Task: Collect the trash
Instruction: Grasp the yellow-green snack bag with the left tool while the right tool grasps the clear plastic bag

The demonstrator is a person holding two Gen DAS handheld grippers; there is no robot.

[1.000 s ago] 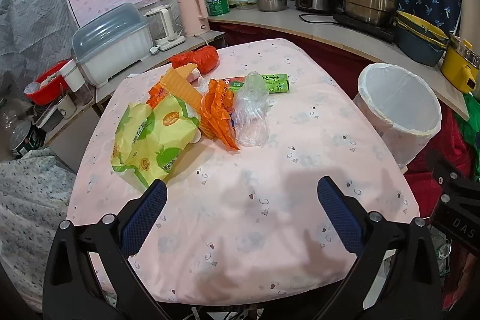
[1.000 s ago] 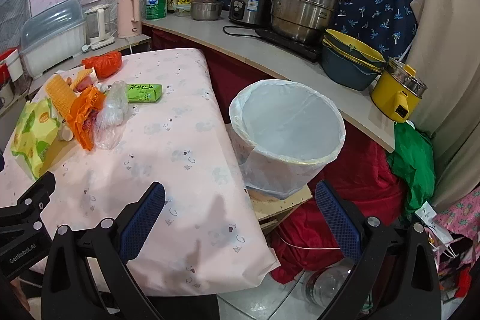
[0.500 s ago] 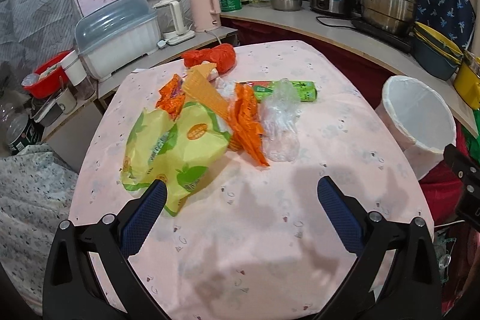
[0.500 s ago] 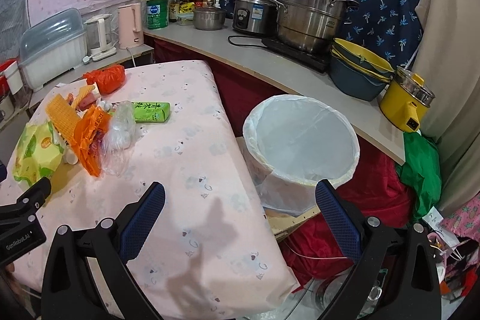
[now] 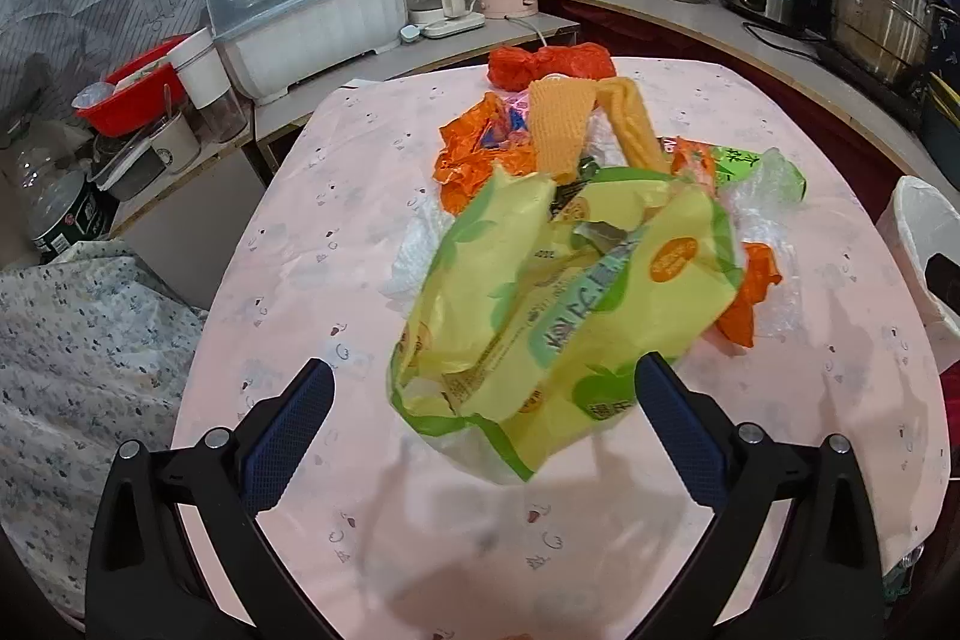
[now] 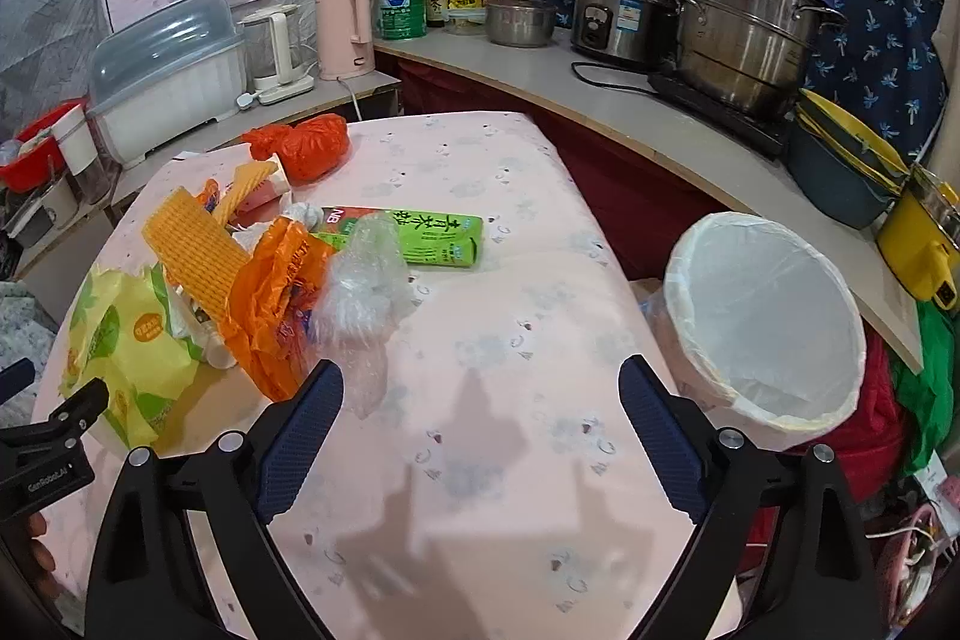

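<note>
A heap of trash lies on the pink tablecloth: a yellow-green wrapper bag, an orange plastic bag, a clear plastic bag, a green carton, yellow waffle-textured pieces and a tied red-orange bag. My left gripper is open, with the near end of the yellow-green bag between its fingertips, untouched by the pads. My right gripper hovers over bare cloth with its jaws closing and nothing between them; the clear bag's tail lies beside its left finger. A white-lined bin stands right of the table.
A curved counter behind the table carries a steel pot, rice cooker, pink kettle and a lidded dish box. Red cloth lies under the bin. The table's left edge drops to a patterned fabric.
Both grippers have moved forward toward the trash heap. The yellow-green bag now reaches between the left fingertips. The right jaws have narrowed slightly.
</note>
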